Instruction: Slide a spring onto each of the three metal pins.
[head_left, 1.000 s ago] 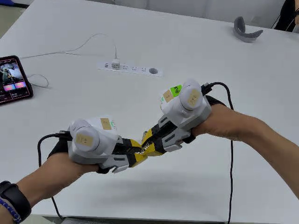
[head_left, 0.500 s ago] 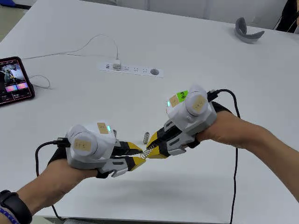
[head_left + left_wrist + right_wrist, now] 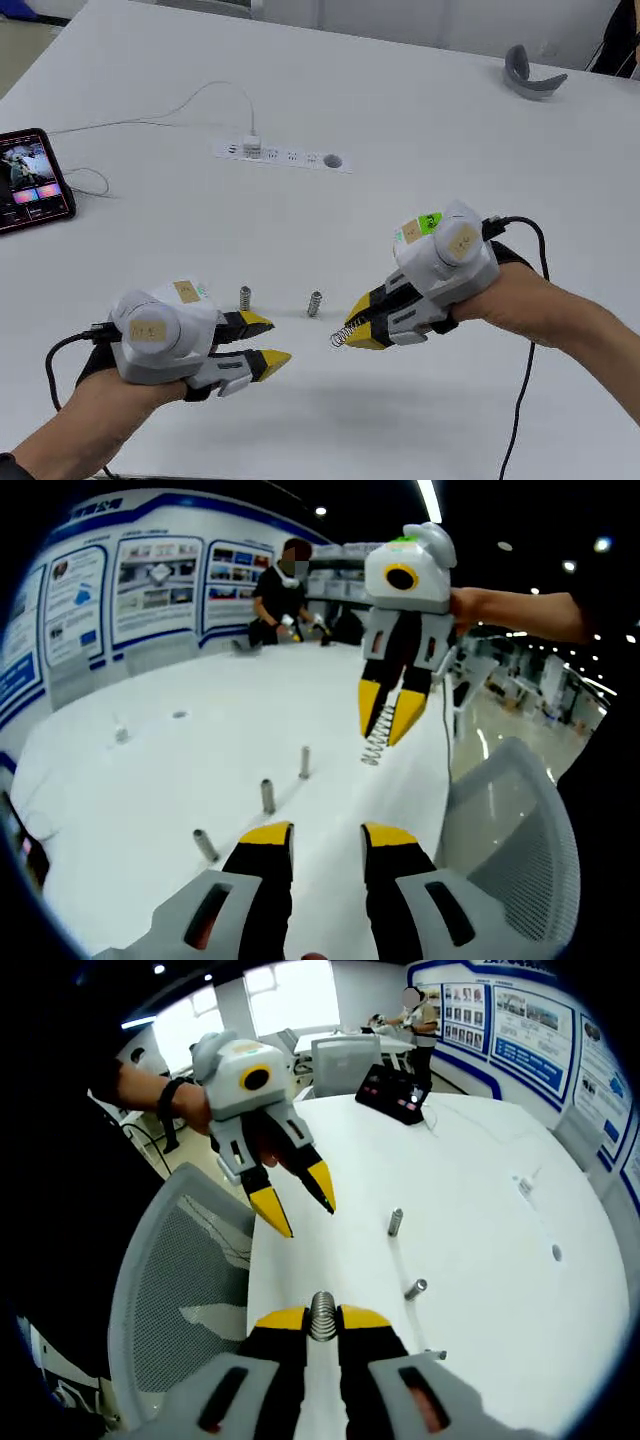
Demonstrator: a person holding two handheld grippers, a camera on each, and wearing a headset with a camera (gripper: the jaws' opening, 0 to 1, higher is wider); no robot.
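Fingers [image 3: 283, 1322] of the right gripper [image 3: 356, 326] are almost closed, and I read them as pinching one end of a small coiled steel spring [image 3: 341, 335]. The rest of the coil sticks out past the yellow tips, clear of the tabletop. On the left gripper [image 3: 268, 338] the jaws stand spread with nothing between them.

Layout, all taken from the long white power strip [image 3: 290, 156]:
- Large white table [image 3: 420, 130]: carries the strip and everything else.
- Black tablet with lit screen [image 3: 30, 180]: left of the strip, at the table's edge.
- Grey curved plastic piece [image 3: 530, 72]: beyond the strip, far to its right.
- Both grippers: on my side of the strip, well apart from it.
- Three short upright metal pins [image 3: 267, 795]: in a row in the left gripper view. I see two in the head view, on my side of the strip. The spring is near them but touches none. I cannot tell whether any pin carries a coil.
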